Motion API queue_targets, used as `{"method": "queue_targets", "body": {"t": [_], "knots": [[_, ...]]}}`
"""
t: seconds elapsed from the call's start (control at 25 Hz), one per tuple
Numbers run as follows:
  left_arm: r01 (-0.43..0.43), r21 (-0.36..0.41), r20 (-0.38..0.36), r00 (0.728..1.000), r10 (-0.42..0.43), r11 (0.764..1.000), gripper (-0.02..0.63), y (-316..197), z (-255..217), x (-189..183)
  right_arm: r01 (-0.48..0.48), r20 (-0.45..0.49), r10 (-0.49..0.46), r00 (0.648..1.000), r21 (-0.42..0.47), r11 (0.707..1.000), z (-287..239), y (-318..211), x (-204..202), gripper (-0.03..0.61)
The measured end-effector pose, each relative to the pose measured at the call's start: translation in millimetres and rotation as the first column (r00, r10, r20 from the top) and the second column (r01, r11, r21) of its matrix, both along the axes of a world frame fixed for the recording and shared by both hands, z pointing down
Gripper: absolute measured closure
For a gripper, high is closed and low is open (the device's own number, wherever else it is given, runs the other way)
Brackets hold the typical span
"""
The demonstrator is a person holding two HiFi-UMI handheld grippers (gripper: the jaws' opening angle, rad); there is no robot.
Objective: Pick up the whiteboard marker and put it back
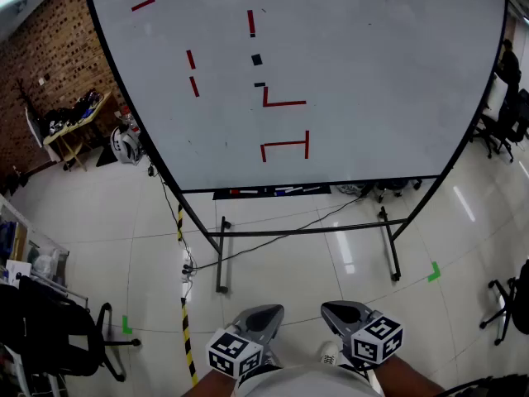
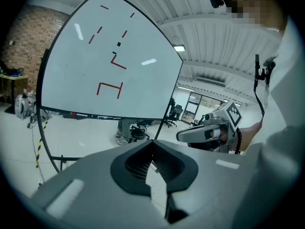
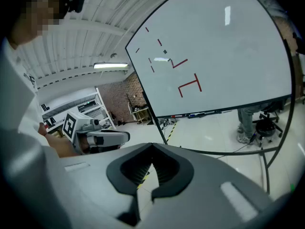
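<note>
Head view shows the left gripper (image 1: 261,314) and right gripper (image 1: 340,311) held low by the person's body, each with jaws together on nothing. Well ahead, the whiteboard marker (image 1: 285,190) seems to lie among others on the tray (image 1: 219,194) under the whiteboard (image 1: 355,73).

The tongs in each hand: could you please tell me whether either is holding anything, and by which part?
Nothing is held. The left tongs and right tongs are both shut and empty; the markers lie on the whiteboard's tray.
</note>
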State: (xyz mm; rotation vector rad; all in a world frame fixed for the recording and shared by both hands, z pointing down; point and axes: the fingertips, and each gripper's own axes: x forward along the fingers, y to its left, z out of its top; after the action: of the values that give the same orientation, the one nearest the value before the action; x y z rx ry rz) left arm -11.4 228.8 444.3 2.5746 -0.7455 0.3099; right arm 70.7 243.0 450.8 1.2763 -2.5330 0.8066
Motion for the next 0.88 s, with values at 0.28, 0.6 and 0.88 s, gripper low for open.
{"method": "queue_targets", "body": {"t": [0.28,0.6,0.88], "knots": [[0.007,0.001,0.0,1.0,-0.007,1.0,0.6,-4,1,-5,0.002,-0.004,-0.002,1.0,-0.001,1.0,2,-2,-3,0.578],[0.012,0.01,-0.004,1.0,-0.012,1.0,0.6,-14,2,-22,0.0,-0.021,0.0,1.0,-0.009,1.0,4,-11,-18,0.578],[0.019,0.019,-0.021,1.0,-0.019,1.0,0.6,-36,-1,-57,-0.024,-0.033,0.024,0.999,-0.004,1.0,2,-28,-51,0.578]]}}
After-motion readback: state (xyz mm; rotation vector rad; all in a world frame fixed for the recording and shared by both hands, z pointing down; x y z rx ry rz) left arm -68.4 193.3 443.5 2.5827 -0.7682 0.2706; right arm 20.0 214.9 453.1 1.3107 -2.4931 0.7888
